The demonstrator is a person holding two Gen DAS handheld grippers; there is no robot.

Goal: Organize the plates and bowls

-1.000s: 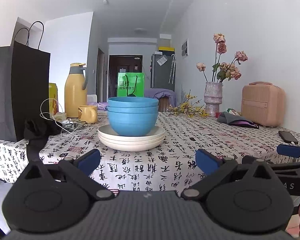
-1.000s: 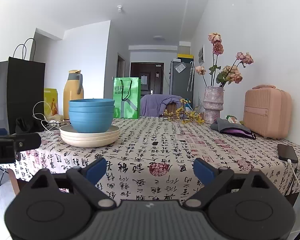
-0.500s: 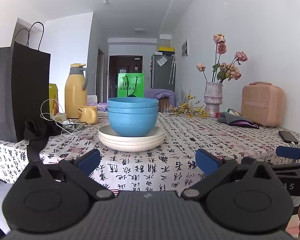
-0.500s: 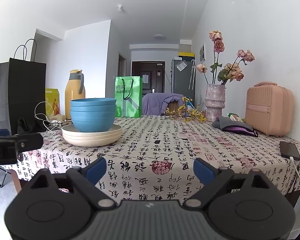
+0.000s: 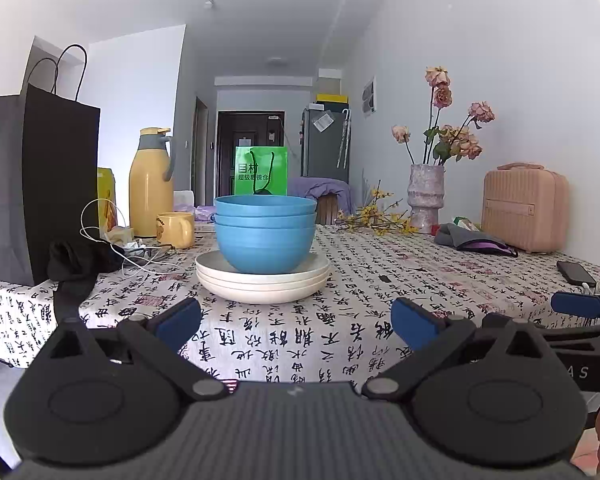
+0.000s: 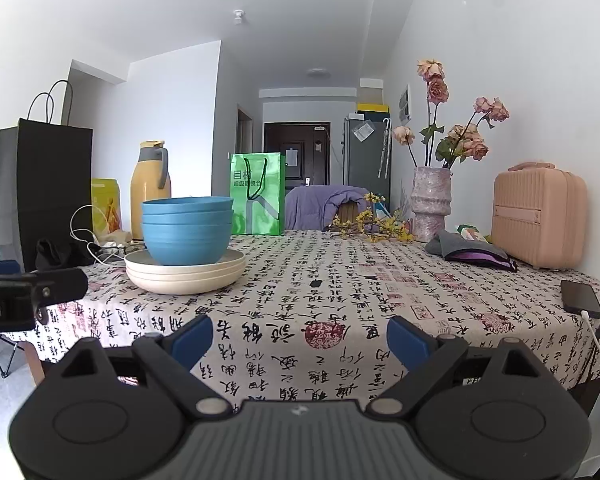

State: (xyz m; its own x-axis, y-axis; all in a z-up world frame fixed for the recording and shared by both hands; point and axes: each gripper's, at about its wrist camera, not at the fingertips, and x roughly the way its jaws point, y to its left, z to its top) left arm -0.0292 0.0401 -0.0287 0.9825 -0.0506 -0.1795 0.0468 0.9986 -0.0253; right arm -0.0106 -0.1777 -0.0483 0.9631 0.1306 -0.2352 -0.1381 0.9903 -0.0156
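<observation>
We count three blue bowls, nested in one stack, and three cream plates under them. On the table we also see one thermos, one mug, one black bag, one green bag, one vase, one pink case, one pouch and one phone. We see two grippers: left, right.

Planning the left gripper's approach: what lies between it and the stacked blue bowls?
In the left wrist view, only patterned tablecloth lies between the open left gripper and the cream plates carrying the blue bowls.
</observation>
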